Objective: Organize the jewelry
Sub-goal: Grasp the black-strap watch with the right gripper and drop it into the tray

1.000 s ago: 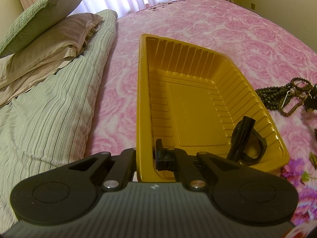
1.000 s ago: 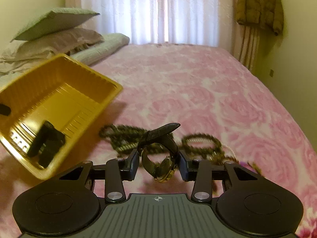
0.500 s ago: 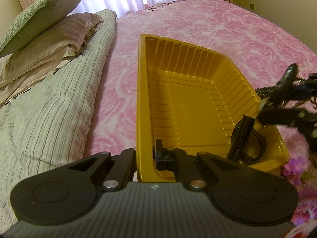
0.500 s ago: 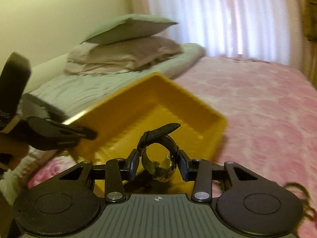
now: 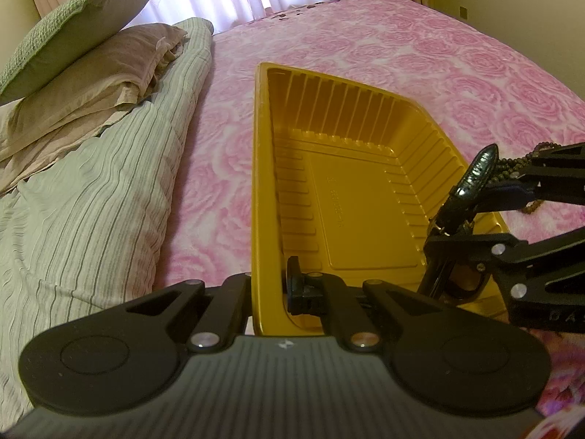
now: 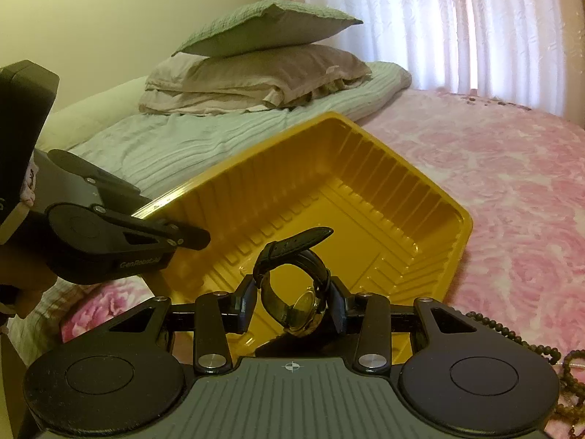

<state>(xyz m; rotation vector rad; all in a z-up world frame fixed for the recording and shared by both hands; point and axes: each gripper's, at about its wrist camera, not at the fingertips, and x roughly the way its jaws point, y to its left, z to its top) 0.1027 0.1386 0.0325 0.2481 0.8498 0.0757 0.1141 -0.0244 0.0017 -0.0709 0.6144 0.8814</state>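
Note:
A yellow ribbed plastic tray [image 5: 351,117] rests on the pink bed. My left gripper [image 5: 272,291] is shut on the tray's near wall at its left corner; in the right wrist view its fingers [image 6: 182,236] clamp that rim. My right gripper [image 6: 292,303] is shut on a wristwatch [image 6: 307,305] with a black strap and gold case, holding it above the tray's [image 6: 365,168] near end. In the left wrist view the right gripper [image 5: 475,216] enters from the right with the watch strap [image 5: 479,168] sticking up. A second black band [image 5: 449,285] lies in the tray's near right corner, partly hidden.
Dark bead strings [image 6: 512,333] lie on the pink floral bedspread [image 5: 420,47] right of the tray. A striped duvet [image 5: 91,201] and stacked pillows [image 5: 73,25] fill the left side. Curtains [image 6: 438,29] hang behind the bed.
My right gripper swung left from above the beads to over the tray's near end, still gripping the watch. The left gripper and tray stayed put.

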